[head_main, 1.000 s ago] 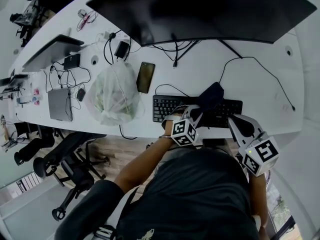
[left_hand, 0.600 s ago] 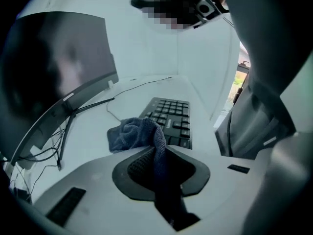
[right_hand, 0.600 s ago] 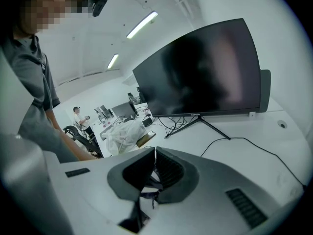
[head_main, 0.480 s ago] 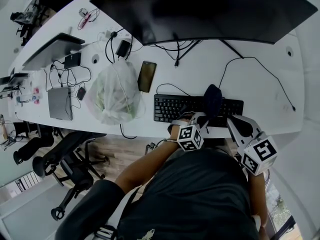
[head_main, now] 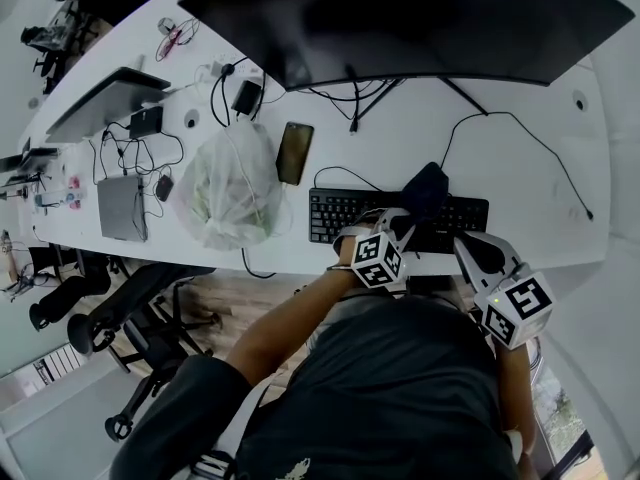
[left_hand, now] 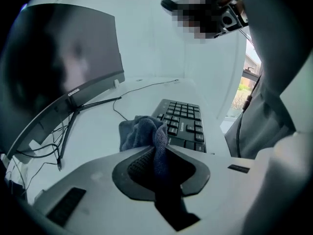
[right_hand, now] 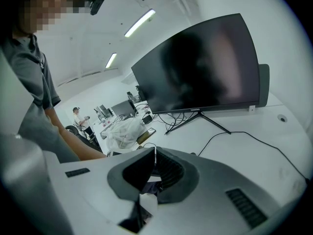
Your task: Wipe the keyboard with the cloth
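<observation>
a: where is our cloth (left_hand: pixel 143 133)?
b: in our left claw (left_hand: pixel 159 148). the jaws are narrow and pinched on a fold of it, and the rest is bunched ahead of the tips. the bunch sits on the keyboard (head_main: pixel 345 216), right of its middle and toward the back row.
a: and how does the keyboard lie?
b: close to the desk's (head_main: pixel 520 198) front edge, with its long axis along that edge, in front of the monitor (head_main: pixel 400 18).
a: so which way do we drag?
b: sideways along that long axis, we think. from the cloth, the longer run of keys goes off to the left. only a short block is on the right, and the left gripper view shows it just right of the bunch.
a: what about our right claw (right_hand: pixel 154 151)?
b: its jaws are together with nothing between them. in the head view it hangs over the keyboard's right end, by the front edge and near the left claw.
a: it's the nearer one to that right block, then.
b: yes, but it has no cloth. we judge the stroke belongs to the left claw, whichever way it goes.
</observation>
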Demonstrator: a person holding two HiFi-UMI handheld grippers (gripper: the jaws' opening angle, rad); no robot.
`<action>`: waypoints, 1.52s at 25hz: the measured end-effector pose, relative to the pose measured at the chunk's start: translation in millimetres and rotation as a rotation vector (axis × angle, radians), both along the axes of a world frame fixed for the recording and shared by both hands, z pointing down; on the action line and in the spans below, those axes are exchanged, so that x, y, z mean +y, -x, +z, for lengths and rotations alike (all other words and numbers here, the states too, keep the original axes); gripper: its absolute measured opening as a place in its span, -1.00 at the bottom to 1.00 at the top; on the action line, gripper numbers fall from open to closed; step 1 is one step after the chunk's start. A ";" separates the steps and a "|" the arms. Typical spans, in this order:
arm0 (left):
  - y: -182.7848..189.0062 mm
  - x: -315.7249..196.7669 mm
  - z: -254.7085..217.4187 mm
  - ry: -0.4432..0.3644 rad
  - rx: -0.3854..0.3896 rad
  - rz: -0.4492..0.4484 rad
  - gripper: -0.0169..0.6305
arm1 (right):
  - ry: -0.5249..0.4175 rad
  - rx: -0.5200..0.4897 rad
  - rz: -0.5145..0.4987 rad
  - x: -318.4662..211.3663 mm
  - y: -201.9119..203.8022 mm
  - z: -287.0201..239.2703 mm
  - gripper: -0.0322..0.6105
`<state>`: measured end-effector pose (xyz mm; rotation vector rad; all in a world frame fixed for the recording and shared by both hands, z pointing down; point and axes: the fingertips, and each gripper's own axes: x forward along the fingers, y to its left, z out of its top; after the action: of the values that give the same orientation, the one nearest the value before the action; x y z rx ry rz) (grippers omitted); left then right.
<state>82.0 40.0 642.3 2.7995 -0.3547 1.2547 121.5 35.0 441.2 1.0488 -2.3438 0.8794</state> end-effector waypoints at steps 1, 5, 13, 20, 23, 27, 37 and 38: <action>-7.6 2.3 1.5 0.006 0.010 0.001 -0.80 | 0.004 -0.002 0.000 0.5 0.2 1.7 -0.87; -23.5 0.8 2.1 0.028 0.024 0.005 -0.80 | 0.016 -0.004 0.002 2.0 -0.7 8.4 -0.87; -44.3 2.6 0.7 0.021 0.026 0.067 -0.80 | 0.028 -0.009 0.011 4.2 -4.9 15.1 -0.87; -50.6 -0.5 0.3 0.016 0.026 0.058 -0.80 | 0.048 -0.014 0.013 6.3 -6.8 24.1 -0.87; -51.7 -0.8 -1.6 0.017 0.026 0.062 -0.80 | 0.048 -0.021 0.004 5.7 -3.5 24.6 -0.87; -39.7 -10.5 -3.1 0.017 0.036 0.030 -0.80 | 0.045 -0.023 0.004 5.2 -4.4 26.0 -0.87; 28.0 -62.5 -4.5 -0.026 -0.017 -0.145 -0.80 | 0.056 -0.017 0.020 13.3 -14.4 31.0 -0.87; 24.0 -61.9 -5.6 -0.029 -0.018 -0.139 -0.80 | 0.057 -0.018 0.017 13.5 -13.6 30.8 -0.87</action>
<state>58.0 -21.9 636.8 2.7337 -0.5623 1.2555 135.1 48.4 472.0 1.0438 -2.3137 0.9601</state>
